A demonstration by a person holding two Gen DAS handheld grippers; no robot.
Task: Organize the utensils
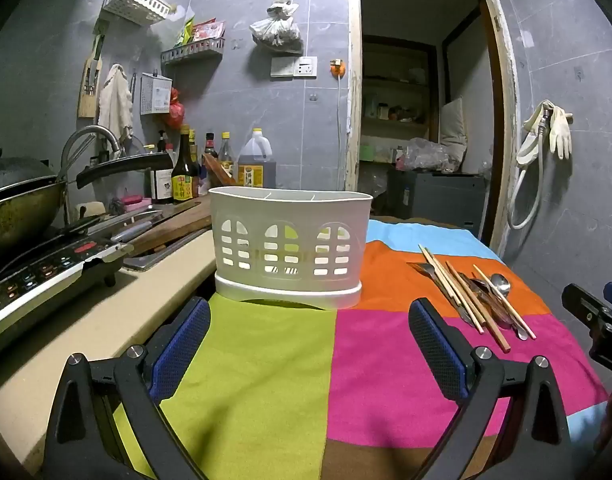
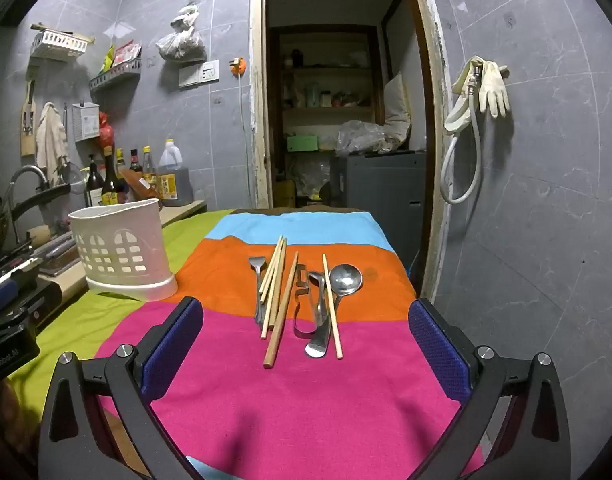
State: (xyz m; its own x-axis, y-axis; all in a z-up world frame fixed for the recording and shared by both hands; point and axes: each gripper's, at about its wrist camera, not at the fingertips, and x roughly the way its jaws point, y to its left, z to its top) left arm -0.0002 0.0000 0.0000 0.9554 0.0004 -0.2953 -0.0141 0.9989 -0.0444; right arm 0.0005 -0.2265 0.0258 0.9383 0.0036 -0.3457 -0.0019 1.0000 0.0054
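Both the left gripper (image 1: 309,320) and the right gripper (image 2: 306,320) hover with fingers spread wide, holding nothing. The utensils (image 2: 301,300) lie loose on the cloth (image 2: 306,400), with the white basket (image 1: 289,248) standing apart to their left.

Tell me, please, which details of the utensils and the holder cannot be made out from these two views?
- Utensil holder interior: left wrist view, its front wall hides the compartments' bottoms.
- Holder's far end: right wrist view, turned away from the camera.
- Utensil pile: both views, chopsticks overlap the metal pieces, so their count and types stay unclear.
- Bottle labels: left wrist view, too small to read.
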